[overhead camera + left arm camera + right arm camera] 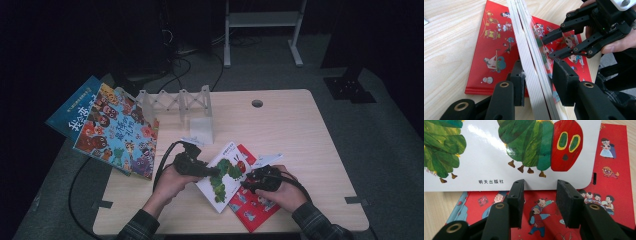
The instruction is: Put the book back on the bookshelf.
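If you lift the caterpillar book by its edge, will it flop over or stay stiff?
The caterpillar book probably stays stiff: its edge shows thick board pages. Its glossy cover reflects light, so it may slip between the left gripper pads. It likely feels heavy for its size, being a thick stack of boards.

Both grippers are all matte black, kind of skeletal. The left gripper (212, 172) has flat linkage arms with brass-ringed pivot holes and chunky square pads; one pad (564, 81) looks scuffed along its edge. The right gripper (551, 46) has the same bars dotted with small screws, a tiny green light on the body and a pale plate with a bolt on top. A thick black cable (162, 162) loops off the left one. Sleeves (315, 220) are dark plaid flannel.
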